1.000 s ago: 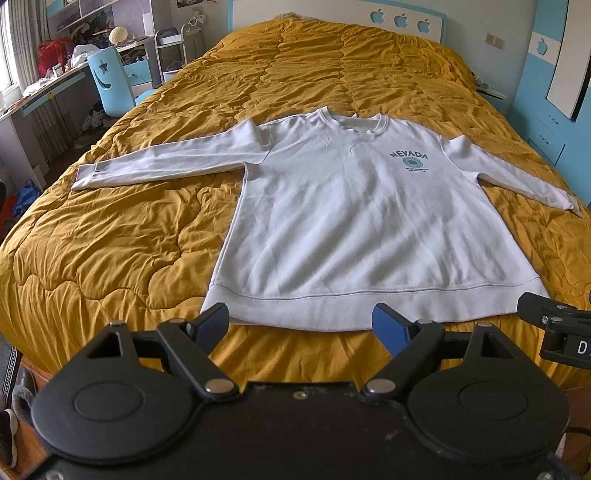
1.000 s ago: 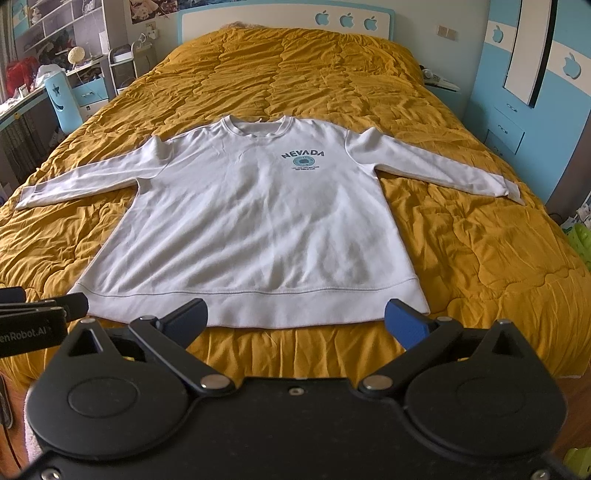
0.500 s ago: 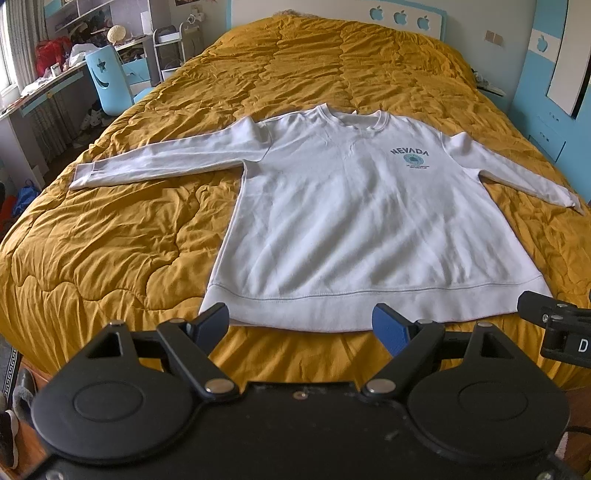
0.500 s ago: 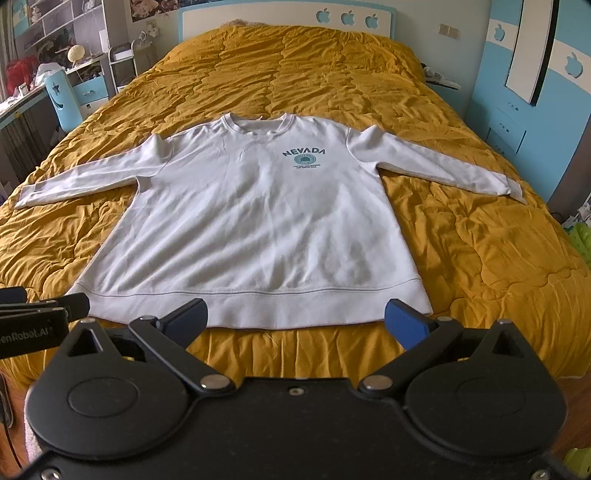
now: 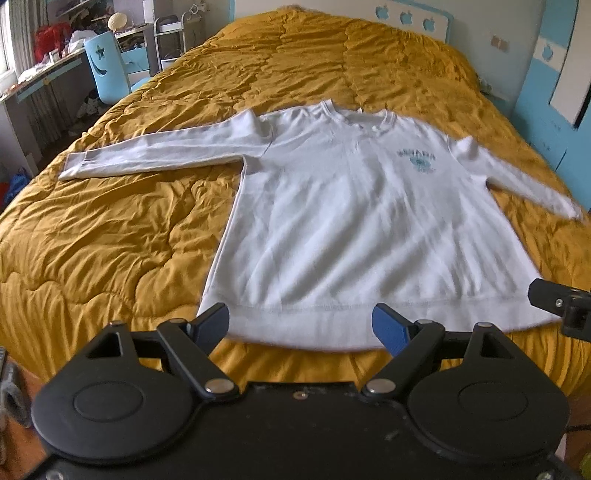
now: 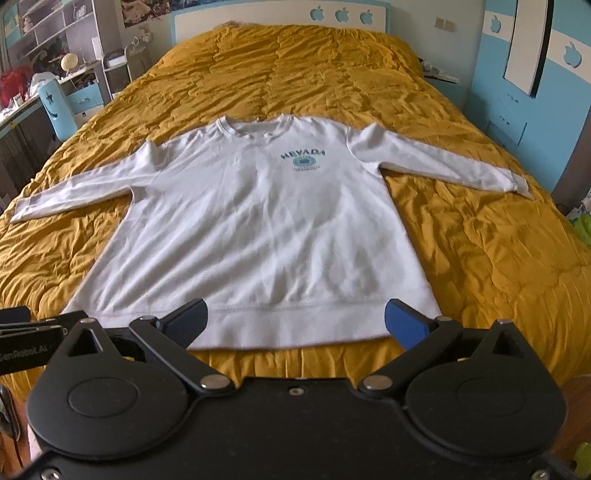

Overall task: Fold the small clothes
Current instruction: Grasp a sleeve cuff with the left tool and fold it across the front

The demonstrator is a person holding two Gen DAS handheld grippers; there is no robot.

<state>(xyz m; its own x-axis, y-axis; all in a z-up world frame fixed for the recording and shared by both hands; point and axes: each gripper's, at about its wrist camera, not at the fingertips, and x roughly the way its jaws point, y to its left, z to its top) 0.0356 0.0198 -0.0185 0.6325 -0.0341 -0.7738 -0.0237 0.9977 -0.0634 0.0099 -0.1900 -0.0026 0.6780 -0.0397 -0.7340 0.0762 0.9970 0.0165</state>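
A white long-sleeved sweatshirt with a teal "NEVADA" print lies flat and face up on the mustard quilt, sleeves spread out, hem toward me. It also shows in the right wrist view. My left gripper is open and empty, just short of the hem's left half. My right gripper is open and empty, at the hem's right half. The right gripper's tip shows at the right edge of the left wrist view.
The bed's near edge runs just below the hem. A desk and light blue chair stand left of the bed. A blue wall with white panels is on the right. The headboard is at the far end.
Both grippers have moved forward, toward the sweatshirt's hem; their blue fingertips now overlap it in view. The sweatshirt has not moved.
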